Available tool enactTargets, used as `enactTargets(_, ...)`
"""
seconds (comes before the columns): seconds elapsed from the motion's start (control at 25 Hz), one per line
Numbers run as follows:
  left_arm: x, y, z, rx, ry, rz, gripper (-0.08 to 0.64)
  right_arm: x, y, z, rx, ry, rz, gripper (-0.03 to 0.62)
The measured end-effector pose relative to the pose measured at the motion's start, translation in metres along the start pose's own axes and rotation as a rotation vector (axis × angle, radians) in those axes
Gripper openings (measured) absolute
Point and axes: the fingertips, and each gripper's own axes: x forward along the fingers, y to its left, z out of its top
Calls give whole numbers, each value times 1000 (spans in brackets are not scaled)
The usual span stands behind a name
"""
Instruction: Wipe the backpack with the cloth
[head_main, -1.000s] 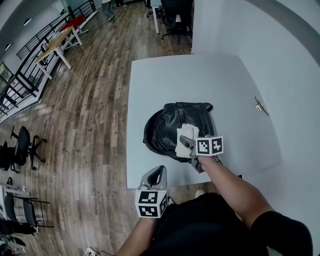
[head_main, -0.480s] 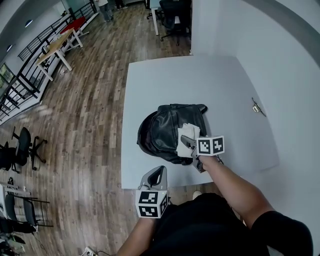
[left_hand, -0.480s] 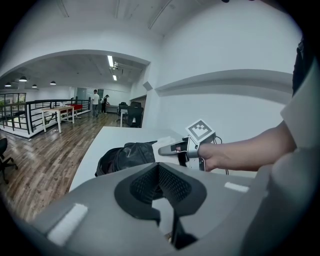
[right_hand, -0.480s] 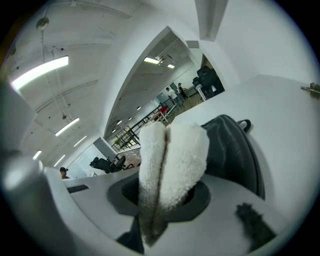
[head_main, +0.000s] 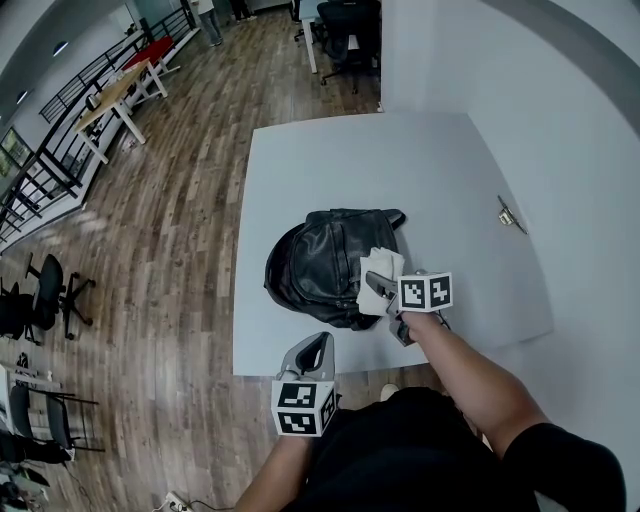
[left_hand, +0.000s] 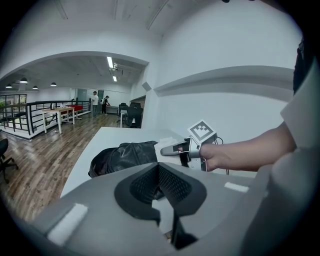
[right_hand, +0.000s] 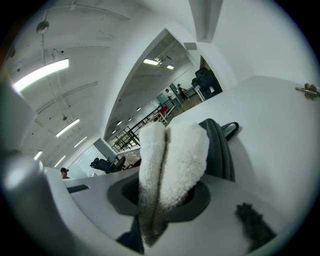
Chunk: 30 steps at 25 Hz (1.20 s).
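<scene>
**Right tongs pinch cloth against the backpack**

Right tongs (head_main: 375, 284) are clamped on a folded white fluffy cloth (head_main: 381, 267), which bulges out between the jaws in the right gripper view. The cloth lies on the right side of the black leather backpack (head_main: 318, 265). The backpack lies flat near the middle of the white bench (head_main: 330, 165), towards its left edge. Left tongs (head_main: 318, 346) are pressed together on nothing, held at the bench's near edge, apart from the backpack.
</scene>
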Motion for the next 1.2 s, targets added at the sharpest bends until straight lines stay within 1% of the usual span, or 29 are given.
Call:
enactTargets(0.6, 11, -50, -4, -11, -15, 9, 8, -42, -30, -1, -14, 2, 5, 84)
enactTargets(1.2, 8, -81, -14, -21, -11, 38, 8, -73, -58, -9, -11, 1, -11, 84)
